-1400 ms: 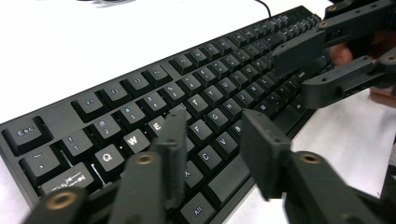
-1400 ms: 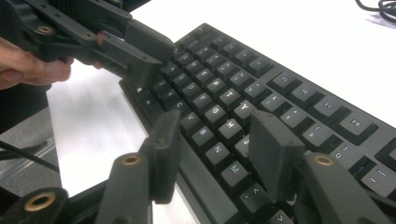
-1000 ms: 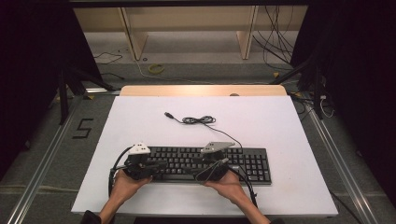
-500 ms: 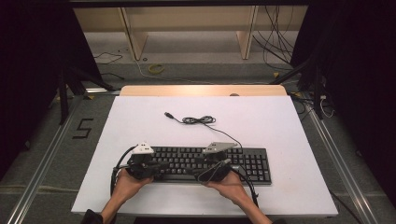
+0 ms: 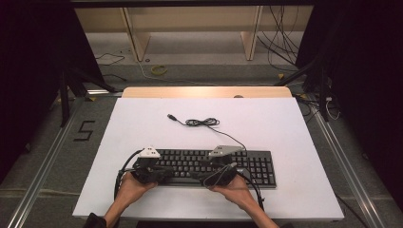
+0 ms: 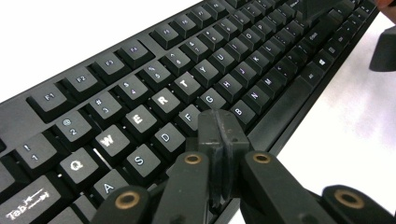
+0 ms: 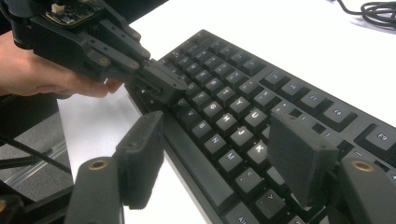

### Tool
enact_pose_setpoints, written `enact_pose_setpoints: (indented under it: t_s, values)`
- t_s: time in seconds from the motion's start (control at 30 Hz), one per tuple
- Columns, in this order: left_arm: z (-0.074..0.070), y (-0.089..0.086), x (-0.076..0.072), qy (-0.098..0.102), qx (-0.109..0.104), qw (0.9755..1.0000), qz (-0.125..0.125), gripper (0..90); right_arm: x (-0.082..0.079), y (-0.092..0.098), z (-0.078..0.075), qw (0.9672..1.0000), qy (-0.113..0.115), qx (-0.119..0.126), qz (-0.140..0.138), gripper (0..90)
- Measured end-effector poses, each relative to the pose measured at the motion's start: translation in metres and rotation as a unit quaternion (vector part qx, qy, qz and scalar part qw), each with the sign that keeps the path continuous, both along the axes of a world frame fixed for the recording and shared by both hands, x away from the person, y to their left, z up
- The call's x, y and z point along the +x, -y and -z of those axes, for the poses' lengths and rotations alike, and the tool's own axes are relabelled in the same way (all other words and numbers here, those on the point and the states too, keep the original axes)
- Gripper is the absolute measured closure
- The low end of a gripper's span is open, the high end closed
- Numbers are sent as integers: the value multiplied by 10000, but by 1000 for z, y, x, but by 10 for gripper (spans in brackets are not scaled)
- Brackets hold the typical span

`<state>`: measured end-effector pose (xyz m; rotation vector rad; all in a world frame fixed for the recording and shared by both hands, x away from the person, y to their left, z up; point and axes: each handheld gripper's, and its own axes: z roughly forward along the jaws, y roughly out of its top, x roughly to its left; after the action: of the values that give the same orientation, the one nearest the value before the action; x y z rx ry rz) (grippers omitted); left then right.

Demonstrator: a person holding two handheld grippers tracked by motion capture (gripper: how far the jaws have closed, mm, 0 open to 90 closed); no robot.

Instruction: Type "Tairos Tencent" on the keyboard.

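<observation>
A black keyboard (image 5: 256,164) lies flat near the front of the white table (image 5: 285,128). My left gripper (image 5: 166,173) is shut with nothing in it. In the left gripper view its joined tips (image 6: 219,126) rest low over the keys (image 6: 154,79) near F, G and V. My right gripper (image 5: 209,178) stands beside it, jaws wide. They have just been opening. In the right gripper view (image 7: 217,130) one jaw hangs off the keyboard's front edge and the other over the keys (image 7: 289,98), neither pressing. The left gripper (image 7: 175,91) points in from the upper left.
The keyboard's thin black cable (image 5: 202,122) lies coiled behind it, its plug (image 5: 170,116) loose on the table. A wooden strip (image 5: 204,91) runs along the table's far edge. Both hands come in over the front edge.
The left gripper has edged slightly to the right along the keyboard. The right hand has stayed where it was.
</observation>
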<state>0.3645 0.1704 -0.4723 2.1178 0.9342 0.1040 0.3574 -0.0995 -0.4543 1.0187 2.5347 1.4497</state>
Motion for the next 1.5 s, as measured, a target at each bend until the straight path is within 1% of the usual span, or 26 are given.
enact_pose_setpoints:
  t_s: [0.23,0.33,0.37,0.43,0.47,0.5,0.6,0.7,0.83,0.93,1.0,1.1,1.17,1.23,1.33,1.43,1.5]
  values:
    - [4,2,1,-62,119,9999,-15,891,-1,2,0,10000,0,-1,24,350]
    - [5,2,1,-61,98,9999,-17,891,-2,3,-1,10000,16,0,24,348]
    - [7,3,1,-91,152,9998,-21,892,-2,3,-1,10000,23,-2,29,348]
    - [7,3,1,-75,121,9999,-37,893,-2,3,-1,10000,6,-3,29,348]
    - [7,4,0,-42,175,9998,-17,893,-3,3,-1,10000,12,-4,31,348]
    - [7,4,0,-38,182,9998,-12,893,-3,3,-1,10000,5,-4,28,348]
    - [7,3,1,-70,116,9999,-44,893,-3,4,-1,10000,23,-9,30,348]
    - [5,4,-1,72,210,9997,-60,890,-3,4,-1,10000,35,-1,28,348]
    - [0,1,-2,156,52,9998,-149,853,-3,5,-1,10000,33,13,39,348]
    - [-3,-3,-2,213,-89,9996,-185,806,-3,5,-1,10000,31,10,38,348]
    - [-5,-4,-2,217,-192,9994,-214,783,-3,5,-1,10000,34,3,38,348]
    - [-7,-6,-2,252,-285,9989,-256,724,-3,4,-1,10000,34,3,35,347]
    - [-8,-7,-1,271,-329,9984,-363,647,-3,4,-1,10000,39,4,35,345]
    - [-9,-8,-1,292,-337,9981,-424,598,-3,4,-1,10000,49,7,42,341]
    - [-10,-10,0,318,-367,9971,-584,518,-3,5,-1,10000,51,23,39,339]
    - [-11,-12,2,376,-358,9964,-673,465,-3,5,-1,10000,59,21,43,338]
    - [-12,-13,3,391,-404,9955,-763,436,-3,5,-1,10000,62,18,44,337]
